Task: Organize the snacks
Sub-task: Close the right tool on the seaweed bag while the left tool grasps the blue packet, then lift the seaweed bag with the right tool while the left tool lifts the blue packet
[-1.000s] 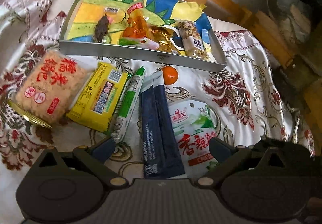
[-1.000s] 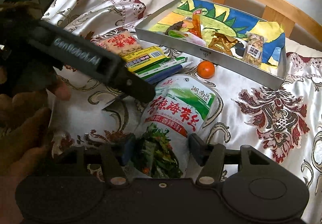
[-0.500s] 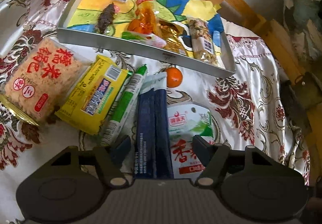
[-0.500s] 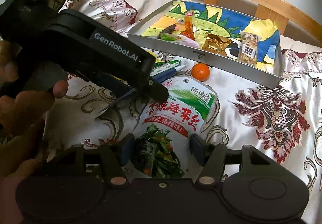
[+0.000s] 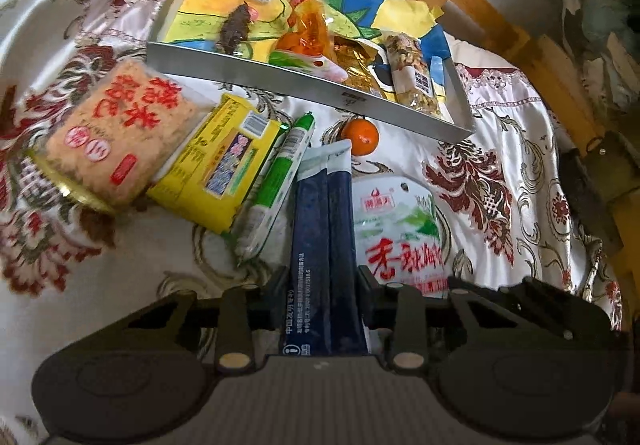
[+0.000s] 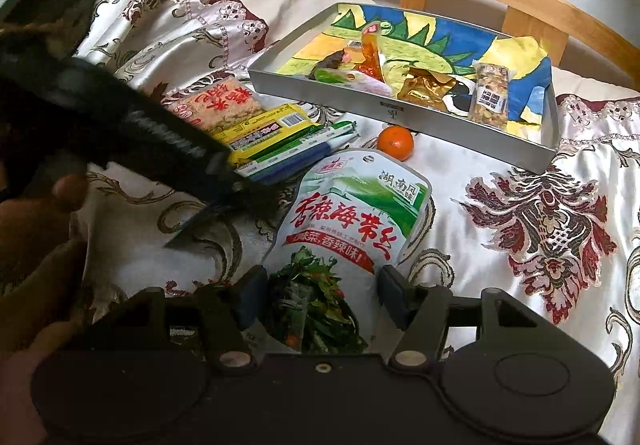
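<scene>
The left tool (image 5: pixel 322 295) has its fingers pressed against both long edges of the dark blue sachet pair (image 5: pixel 324 245), so it's clamped on that. The right tool (image 6: pixel 320 295) sits with fingers apart on either side of the bottom end of the seaweed pouch (image 6: pixel 352 221), with a small gap on each side (not squeezing it as far as I can see).

Both packets lie flat on the bed cover (image 6: pixel 540 229), side by side, the blue sachets touching the pouch's left edge. Left of the sachets come the green-and-white stick (image 5: pixel 276 181), the yellow packet (image 5: pixel 224 169) and the rice cracker pack (image 5: pixel 120 129), packed tight against each other. A small orange (image 5: pixel 360 137) rests between the pouch's top and the metal tray (image 5: pixel 304 85)'s front wall.

Room-wise, the patterned cover to the right of the pouch is the open stretch; the left side is crowded. The tray has low straight walls, a colourful drawing lining its floor and a few wrapped snacks bunched near the front.

Textures: shiny satin cover with wrinkles, glossy plastic pouch, matte sachets, crinkly wrappers.
</scene>
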`<action>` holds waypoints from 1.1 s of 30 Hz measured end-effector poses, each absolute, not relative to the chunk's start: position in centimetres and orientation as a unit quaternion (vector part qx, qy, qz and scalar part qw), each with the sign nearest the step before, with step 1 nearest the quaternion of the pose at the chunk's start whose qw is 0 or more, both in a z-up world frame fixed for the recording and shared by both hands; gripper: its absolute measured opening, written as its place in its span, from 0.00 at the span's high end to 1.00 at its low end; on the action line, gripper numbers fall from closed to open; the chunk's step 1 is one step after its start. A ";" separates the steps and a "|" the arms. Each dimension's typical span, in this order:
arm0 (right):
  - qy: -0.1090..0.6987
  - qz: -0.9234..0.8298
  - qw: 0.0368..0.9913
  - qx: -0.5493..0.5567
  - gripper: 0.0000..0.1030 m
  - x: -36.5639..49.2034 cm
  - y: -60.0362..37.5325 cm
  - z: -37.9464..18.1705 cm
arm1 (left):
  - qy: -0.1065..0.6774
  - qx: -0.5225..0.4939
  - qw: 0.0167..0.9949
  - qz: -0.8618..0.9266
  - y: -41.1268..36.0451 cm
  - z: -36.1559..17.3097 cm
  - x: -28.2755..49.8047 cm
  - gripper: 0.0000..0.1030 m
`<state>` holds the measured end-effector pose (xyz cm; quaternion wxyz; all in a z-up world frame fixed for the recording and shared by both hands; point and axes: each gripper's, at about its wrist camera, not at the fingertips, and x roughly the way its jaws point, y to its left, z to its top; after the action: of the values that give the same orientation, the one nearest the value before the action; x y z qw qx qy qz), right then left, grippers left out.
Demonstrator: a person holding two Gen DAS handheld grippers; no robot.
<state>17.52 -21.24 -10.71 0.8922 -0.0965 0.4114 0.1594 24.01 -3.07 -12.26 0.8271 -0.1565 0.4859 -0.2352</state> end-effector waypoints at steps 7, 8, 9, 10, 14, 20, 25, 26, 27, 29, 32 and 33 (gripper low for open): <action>0.396 0.147 0.901 -0.098 0.35 17.3 -21.0 -11.0 | 0.465 -0.137 0.844 -0.232 -2.8 -12.1 23.4 0.58; 0.396 0.144 0.902 -0.093 0.34 17.3 -21.0 -11.0 | 0.460 -0.131 0.847 -0.231 -2.9 -12.0 23.4 0.57; 0.396 0.140 0.903 -0.086 0.33 17.4 -21.0 -11.0 | 0.457 -0.127 0.850 -0.231 -3.0 -12.0 23.4 0.55; 0.394 0.136 0.905 -0.081 0.33 17.5 -21.0 -11.1 | 0.456 -0.126 0.850 -0.232 -3.0 -12.1 23.5 0.53; 0.384 0.118 0.913 -0.070 0.24 17.7 -20.4 -11.3 | 0.459 -0.137 0.846 -0.235 -3.0 -12.5 24.0 0.49; 0.374 0.097 0.920 -0.065 0.18 18.3 -19.7 -11.8 | 0.464 -0.157 0.838 -0.241 -2.8 -13.2 24.7 0.51; 0.376 0.086 0.918 -0.090 0.26 18.2 -18.9 -12.0 | 0.463 -0.146 0.840 -0.243 -3.1 -13.1 24.4 0.61; 0.376 0.086 0.918 -0.090 0.27 18.2 -19.0 -11.9 | 0.462 -0.146 0.840 -0.242 -3.1 -13.1 24.3 0.61; 0.377 0.086 0.918 -0.088 0.28 18.2 -19.0 -11.9 | 0.461 -0.146 0.841 -0.242 -3.1 -13.0 24.3 0.62; 0.376 0.087 0.918 -0.089 0.30 18.2 -19.0 -11.9 | 0.459 -0.149 0.841 -0.242 -3.0 -12.9 24.2 0.62; 0.372 0.090 0.919 -0.095 0.38 18.0 -18.8 -11.8 | 0.455 -0.153 0.843 -0.242 -2.9 -12.7 24.1 0.63; 0.371 0.091 0.919 -0.098 0.43 17.9 -18.7 -11.7 | 0.454 -0.155 0.843 -0.242 -2.9 -12.6 24.1 0.63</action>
<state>17.93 -18.73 -11.73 0.9188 -0.0984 0.3714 0.0907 24.10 -2.90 -12.57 0.8435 -0.1547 0.4537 -0.2425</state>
